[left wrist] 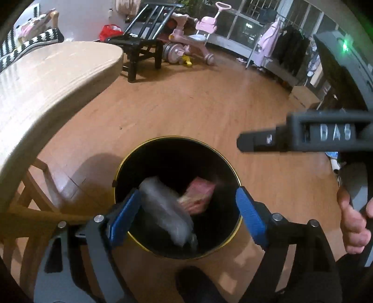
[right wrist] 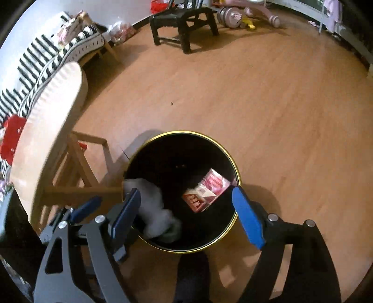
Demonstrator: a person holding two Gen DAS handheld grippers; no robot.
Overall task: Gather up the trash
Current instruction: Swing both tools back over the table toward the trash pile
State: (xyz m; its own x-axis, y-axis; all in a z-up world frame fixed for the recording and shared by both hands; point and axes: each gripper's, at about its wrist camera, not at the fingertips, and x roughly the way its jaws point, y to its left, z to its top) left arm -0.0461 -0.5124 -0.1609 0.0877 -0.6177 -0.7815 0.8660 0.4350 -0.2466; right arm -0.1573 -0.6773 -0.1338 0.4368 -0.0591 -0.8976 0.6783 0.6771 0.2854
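Observation:
A black round trash bin with a gold rim (left wrist: 223, 160) (right wrist: 229, 158) stands on the wood floor below both grippers. Inside it lie a pink and red carton (left wrist: 198, 194) (right wrist: 207, 188) and a blurred clear-white plastic wrapper (left wrist: 165, 209) (right wrist: 151, 205), which is in the air or sliding just inside the bin's left side. My left gripper (left wrist: 188, 214) is open and empty over the bin. My right gripper (right wrist: 186, 214) is open and empty over the bin; its body also shows in the left wrist view (left wrist: 303, 137).
A light wooden table (left wrist: 46, 81) (right wrist: 49, 111) with wooden legs stands left of the bin. A black chair (left wrist: 139, 44) (right wrist: 184, 21), pink ride-on toys (left wrist: 193, 30), a striped sofa (right wrist: 35, 63) and a clothes rack (left wrist: 286, 46) stand farther off.

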